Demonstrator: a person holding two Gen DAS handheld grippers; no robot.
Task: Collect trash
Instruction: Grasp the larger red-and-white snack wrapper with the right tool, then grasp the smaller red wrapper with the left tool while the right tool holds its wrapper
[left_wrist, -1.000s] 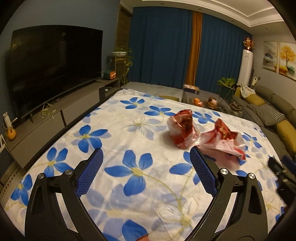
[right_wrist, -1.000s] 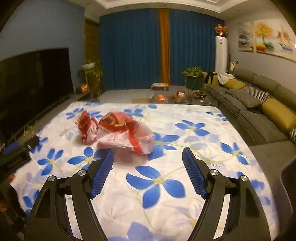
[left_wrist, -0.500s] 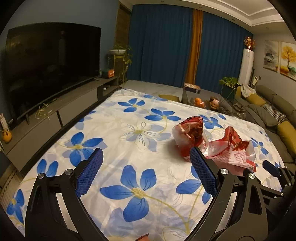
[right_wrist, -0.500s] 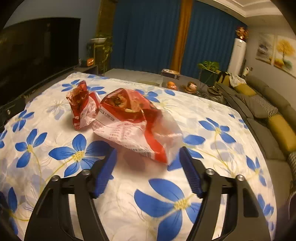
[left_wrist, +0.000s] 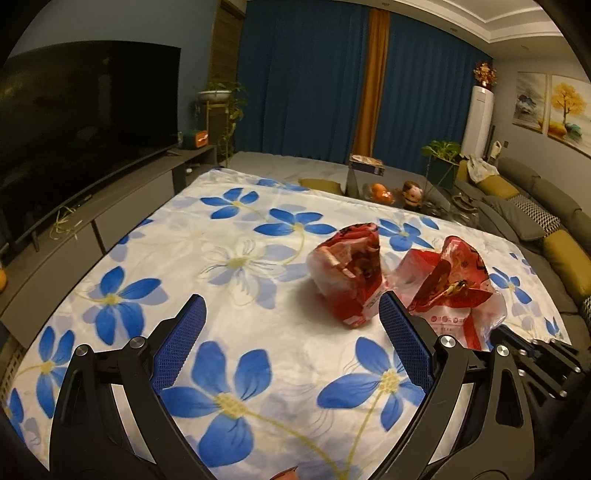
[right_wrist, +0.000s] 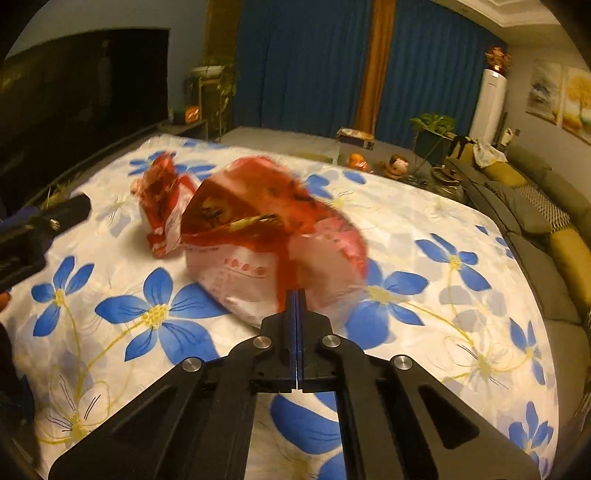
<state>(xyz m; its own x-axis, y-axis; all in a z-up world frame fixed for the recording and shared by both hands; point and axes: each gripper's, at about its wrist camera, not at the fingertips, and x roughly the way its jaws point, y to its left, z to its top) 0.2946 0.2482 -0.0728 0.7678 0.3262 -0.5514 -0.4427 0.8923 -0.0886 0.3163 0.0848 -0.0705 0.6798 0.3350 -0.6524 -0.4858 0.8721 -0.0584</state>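
On the flowered cloth (left_wrist: 258, 258) that covers the table, two crumpled red-and-white snack bags are found side by side, near the middle. The nearer bag (right_wrist: 273, 243) is gripped at its near edge by the right gripper (right_wrist: 296, 299), whose jaws are pressed together on the thin film. The second bag (left_wrist: 349, 275) lies just beyond the left gripper (left_wrist: 291, 332), whose jaws are spread wide and hold nothing; its right fingertip is seen just beside that bag's lower corner. Both bags are judged to be very light, soft and easily crushed, with slick film that may slide out of a loose pinch. A hold is best taken on a folded or bunched edge, not on a flat panel. Both grippers are held low and nearly level over the cloth, pointed forward at the bags.
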